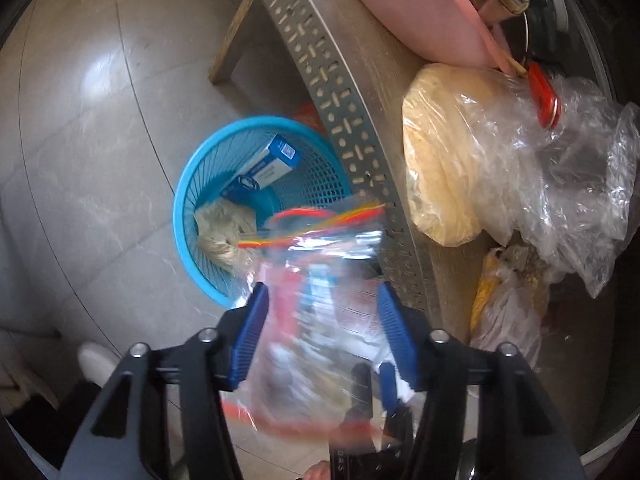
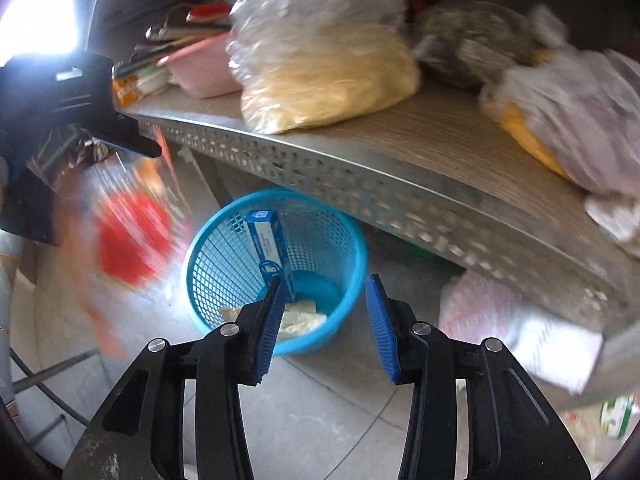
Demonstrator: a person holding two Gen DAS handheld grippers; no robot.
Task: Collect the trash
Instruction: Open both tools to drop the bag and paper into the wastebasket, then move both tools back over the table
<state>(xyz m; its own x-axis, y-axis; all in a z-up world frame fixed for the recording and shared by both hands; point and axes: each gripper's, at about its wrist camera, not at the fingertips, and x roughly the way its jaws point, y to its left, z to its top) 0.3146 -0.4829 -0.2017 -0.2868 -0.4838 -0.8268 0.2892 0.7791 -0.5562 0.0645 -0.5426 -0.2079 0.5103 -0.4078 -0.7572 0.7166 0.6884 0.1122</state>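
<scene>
Blue plastic basket (image 1: 208,208) stands on the floor tiles beside the worktop (image 1: 384,92), and some trash is already in it: a blue box (image 1: 266,168) leaning on the mesh wall and a pale crumpled wad (image 1: 224,236) at the bottom. A clear bag (image 1: 316,320) with red and yellow stripes and mixed scraps inside sits between the blue pads of the left tongs (image 1: 322,312), blurred, just above the basket's near rim. Those jaws stand about half apart; the bag looks to be slipping free, though the blur keeps me from saying whether the pads still press it. I judge this the drop of one item, not the end of the job: on the worktop there lie a bag of yellowish stuff (image 2: 328,80), a pink bowl (image 2: 200,68) and more crumpled plastic bags (image 2: 568,120), and which of those count as trash I cannot tell.

Both hands tilt steeply down toward the basket. The right tongs (image 2: 324,316) hang over its rim, jaws partly apart with nothing between them. From that side the left tongs show at the upper left, the red-marked bag smeared below them.
</scene>
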